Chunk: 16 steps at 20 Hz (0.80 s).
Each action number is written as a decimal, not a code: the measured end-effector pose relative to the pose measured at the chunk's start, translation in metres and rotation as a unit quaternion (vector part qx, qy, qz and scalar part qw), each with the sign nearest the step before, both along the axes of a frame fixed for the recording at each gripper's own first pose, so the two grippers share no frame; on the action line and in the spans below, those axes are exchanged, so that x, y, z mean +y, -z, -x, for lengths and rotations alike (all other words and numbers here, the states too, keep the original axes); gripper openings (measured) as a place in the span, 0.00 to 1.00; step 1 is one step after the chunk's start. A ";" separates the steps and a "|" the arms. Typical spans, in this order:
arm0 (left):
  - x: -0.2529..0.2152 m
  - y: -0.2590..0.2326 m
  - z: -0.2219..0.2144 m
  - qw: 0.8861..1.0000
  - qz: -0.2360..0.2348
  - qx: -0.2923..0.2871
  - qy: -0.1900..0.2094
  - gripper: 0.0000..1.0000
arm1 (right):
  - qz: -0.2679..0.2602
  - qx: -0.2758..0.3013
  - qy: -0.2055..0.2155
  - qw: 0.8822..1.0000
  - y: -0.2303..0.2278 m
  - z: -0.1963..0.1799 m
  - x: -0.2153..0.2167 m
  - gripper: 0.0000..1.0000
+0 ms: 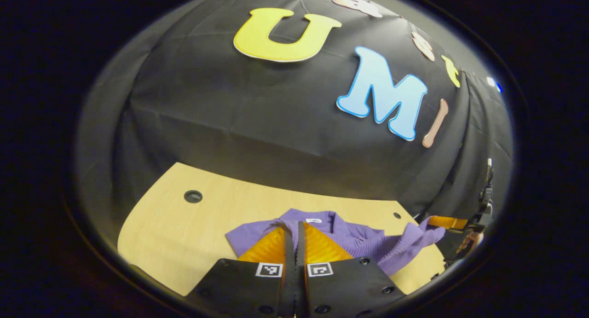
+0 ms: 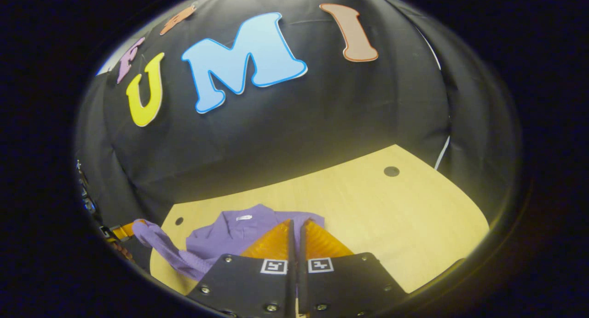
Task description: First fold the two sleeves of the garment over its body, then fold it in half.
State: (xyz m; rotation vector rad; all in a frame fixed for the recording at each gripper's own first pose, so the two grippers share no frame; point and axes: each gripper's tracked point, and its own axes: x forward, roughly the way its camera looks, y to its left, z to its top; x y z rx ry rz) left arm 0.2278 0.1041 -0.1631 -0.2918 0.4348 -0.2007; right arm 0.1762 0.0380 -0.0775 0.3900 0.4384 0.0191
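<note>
Garment (image 1: 349, 237), a purple ribbed knit with a collar, lies on the pale wood worktop (image 1: 184, 235) near its far edge, below the black cloth wall. A small white label sits inside the collar. In the left gripper view, the left tool (image 1: 297, 237) stands at 6 o'clock with its two fingers pressed together, their ridged surfaces meeting in a thin line; they cover the middle of the garment, so I cannot tell if any cloth is between them. At 4 o'clock, one sleeve (image 1: 416, 237) is lifted off the worktop and stretched toward the other tool, which is mostly cut off at the edge.

In the right gripper view, the right tool (image 2: 297, 237) is at 6 o'clock, fingers also closed on each other in front of the garment (image 2: 239, 233). At 8 o'clock the sleeve (image 2: 152, 239) hangs in a curve toward a tool at the edge, hard to make out. The worktop (image 2: 391, 226) has round dark holes and a rounded outline.
</note>
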 end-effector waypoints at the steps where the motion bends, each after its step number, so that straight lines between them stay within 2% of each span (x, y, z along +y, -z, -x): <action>1: 0.001 0.003 -0.010 1.000 -0.004 -0.004 0.004 0.05 | 0.004 0.002 0.004 1.000 0.001 -0.009 0.001 0.02; 10: -0.001 0.034 -0.068 0.999 -0.025 0.005 0.023 0.05 | 0.022 0.018 0.002 1.000 0.016 -0.072 0.018 0.02; 16: 0.005 0.048 -0.107 0.999 -0.038 0.002 0.010 0.05 | 0.029 0.017 0.014 0.999 0.024 -0.114 0.008 0.02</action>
